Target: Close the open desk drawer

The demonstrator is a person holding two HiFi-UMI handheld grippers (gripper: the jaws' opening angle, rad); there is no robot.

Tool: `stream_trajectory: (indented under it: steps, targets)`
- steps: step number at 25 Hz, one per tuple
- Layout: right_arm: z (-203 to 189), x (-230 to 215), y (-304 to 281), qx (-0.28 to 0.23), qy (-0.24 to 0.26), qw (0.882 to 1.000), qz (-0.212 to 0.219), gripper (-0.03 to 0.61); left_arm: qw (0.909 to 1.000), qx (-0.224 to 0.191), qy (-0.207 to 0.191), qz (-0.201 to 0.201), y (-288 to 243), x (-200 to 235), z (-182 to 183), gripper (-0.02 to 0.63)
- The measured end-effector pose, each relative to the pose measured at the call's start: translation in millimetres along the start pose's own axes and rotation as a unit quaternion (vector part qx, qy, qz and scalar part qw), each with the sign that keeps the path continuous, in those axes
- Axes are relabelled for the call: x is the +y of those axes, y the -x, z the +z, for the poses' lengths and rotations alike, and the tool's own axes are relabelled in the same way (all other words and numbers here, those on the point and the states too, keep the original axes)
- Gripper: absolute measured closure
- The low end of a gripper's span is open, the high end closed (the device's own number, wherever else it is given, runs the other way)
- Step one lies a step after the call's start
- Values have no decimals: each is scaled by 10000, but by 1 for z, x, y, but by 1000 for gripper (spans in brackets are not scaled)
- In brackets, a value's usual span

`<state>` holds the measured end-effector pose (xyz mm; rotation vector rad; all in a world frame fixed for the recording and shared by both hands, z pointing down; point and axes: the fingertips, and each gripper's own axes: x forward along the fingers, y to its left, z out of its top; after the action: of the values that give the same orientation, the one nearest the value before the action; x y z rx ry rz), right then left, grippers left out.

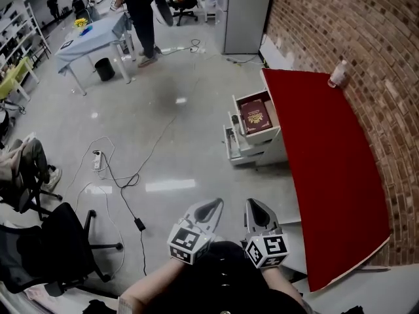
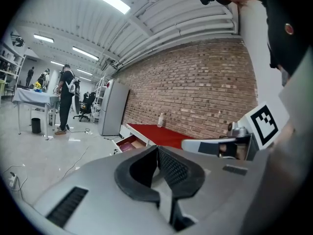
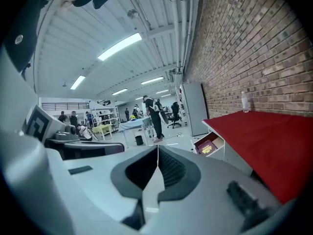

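Note:
The open top drawer (image 1: 256, 120) juts out from the white drawer unit under the red-topped desk (image 1: 327, 149); a dark red book (image 1: 255, 116) lies inside it. A lower drawer (image 1: 230, 142) is also pulled out a little. Both grippers are held close to my body, well short of the drawer. My left gripper (image 1: 212, 207) is shut and empty, and my right gripper (image 1: 256, 205) beside it is shut and empty too. The open drawer (image 2: 128, 144) shows far off in the left gripper view, and the same drawer (image 3: 209, 146) in the right gripper view.
A white bottle (image 1: 338, 74) stands at the desk's far corner by the brick wall. A cable and power strip (image 1: 98, 160) trail across the floor at left. A black office chair (image 1: 59, 244) is near left. A person (image 1: 141, 12) stands by a grey table (image 1: 91, 38) far back.

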<state>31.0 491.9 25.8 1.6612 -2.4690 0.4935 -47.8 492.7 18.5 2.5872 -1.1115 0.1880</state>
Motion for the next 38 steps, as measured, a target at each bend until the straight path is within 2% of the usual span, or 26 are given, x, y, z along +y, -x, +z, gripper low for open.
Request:
stream_trajectory:
  steps: [7,16,27,38]
  targets:
    - [-10,-14,8,37,-51,9997,220,565,9999,-16,41,117,-7,-17,-1,603]
    - [-10,-27,-10,132,-122,9995,263,565,9997,113,85,210,-29,-6,-4,602]
    - [3,-54,-63,378,-107,9990,197,565,9995,229,173,126,-81,32,9,602]
    - [31,-72,-143,496,-134,9986,118,565,9992,314,246,26,-134,98,40,603]
